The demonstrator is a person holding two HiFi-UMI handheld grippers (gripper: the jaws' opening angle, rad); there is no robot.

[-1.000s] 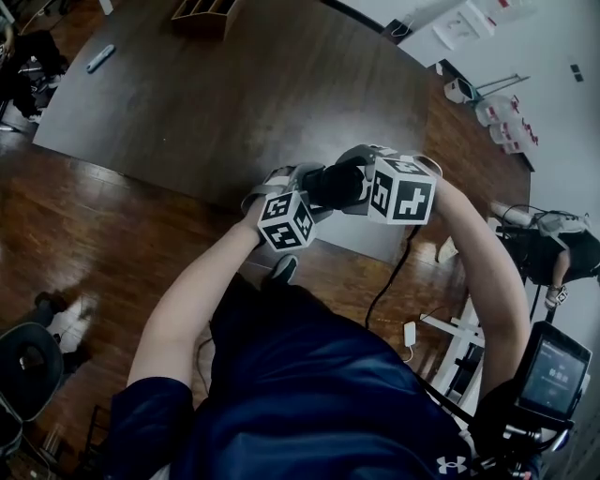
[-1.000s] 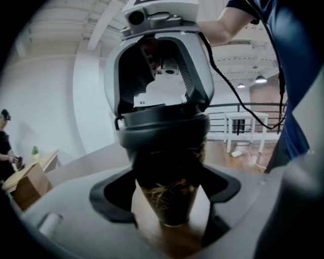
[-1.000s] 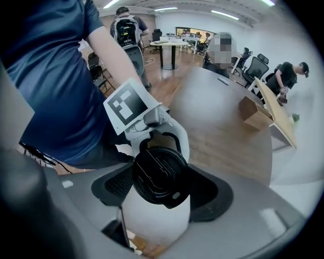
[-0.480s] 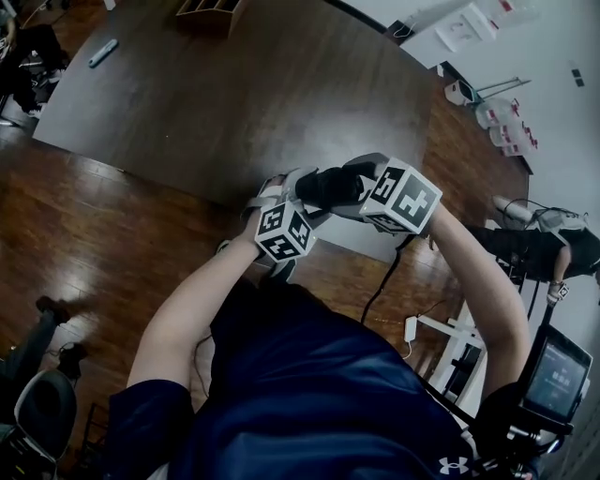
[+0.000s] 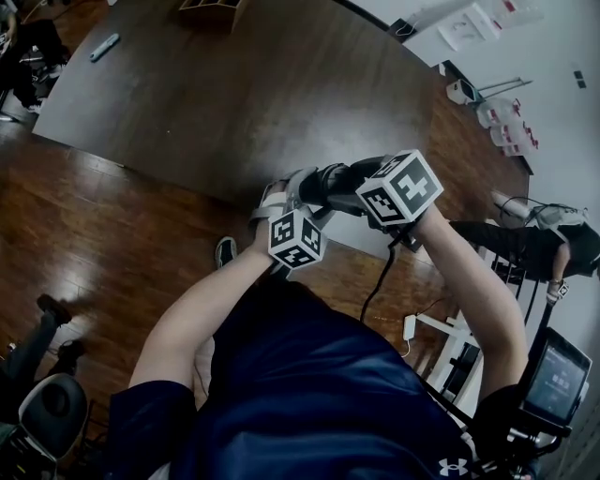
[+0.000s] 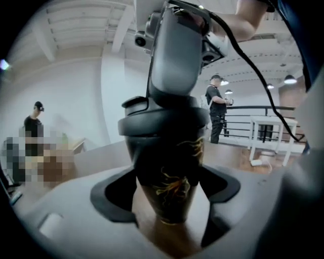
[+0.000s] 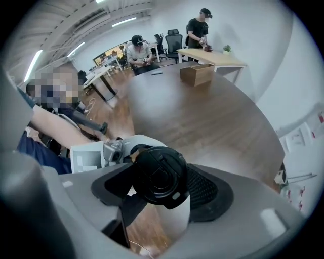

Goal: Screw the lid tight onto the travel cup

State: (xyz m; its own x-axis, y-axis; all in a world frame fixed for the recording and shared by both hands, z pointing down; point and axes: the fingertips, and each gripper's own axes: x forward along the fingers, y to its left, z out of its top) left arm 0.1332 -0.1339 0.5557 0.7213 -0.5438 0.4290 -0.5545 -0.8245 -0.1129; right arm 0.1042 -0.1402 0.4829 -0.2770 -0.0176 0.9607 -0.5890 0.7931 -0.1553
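1. Far left in the head view, one office chair [image 5: 45,412] stands on the wood floor [image 5: 112,234]. One slim pale object [image 5: 104,47] lies on the dark round worktop [image 5: 234,94], well apart from the hands.
2. Further along, one open box [image 5: 206,7] sits at the worktop's far side, also well apart from the work.
3. The left hand-held gripper [image 5: 311,187] is clamped on the one travel cup [image 6: 169,187], which is black with a gold pattern. A pad presses on each side of the cup's body. The cup is held in the air over the near edge of the worktop and touches no surface.
4. One black lid [image 7: 161,177] sits on top of the cup. The right hand-held gripper [image 5: 345,178] comes at it from above, with its jaws closed on the lid's rim, one on each side.
5. The two grippers crowd close together. From the head view their two marker cubes and grey bodies cover most of the cup.
6. To the right, one black cable [image 5: 380,281] hangs from the right hand-held gripper toward the floor. One small screen [image 5: 555,375] shows at the lower right.
7. Beyond the worktop, the right gripper view shows two people, one seated person [image 7: 136,50] and one standing person [image 7: 200,28]. The second stands at a light desk [image 7: 212,56].
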